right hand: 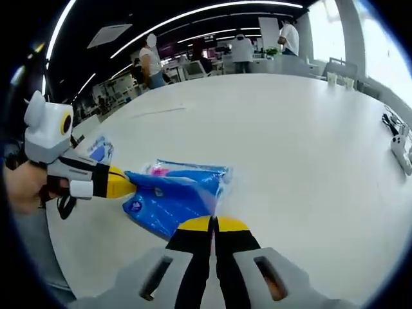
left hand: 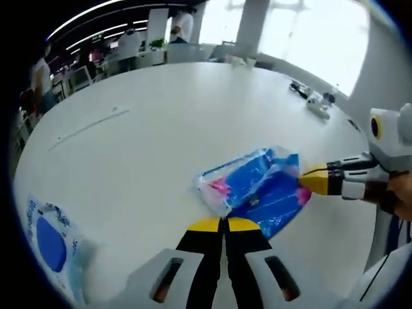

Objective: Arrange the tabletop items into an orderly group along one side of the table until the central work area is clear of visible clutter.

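Both grippers meet at a pile of blue packets point(left hand: 261, 187) lying on the white table point(left hand: 148, 148), near the edge closest to the person. The left gripper point(left hand: 224, 224) has its jaws pressed together at the pile's near edge, seemingly pinching the clear wrapper, though what exactly it holds cannot be told. The right gripper point(right hand: 213, 224) is likewise closed at the opposite edge of the packets point(right hand: 172, 193); whether film lies between its tips is unclear. The main risk, as a judgement, is that the slick wrappers slide apart or tear if the two grippers pull in different directions, scattering the stack. Another blue-printed packet point(left hand: 51, 244) sits apart at the table's rim. A power strip point(right hand: 400, 149) lies far off. No open container is present; the packets' contents are not legible.
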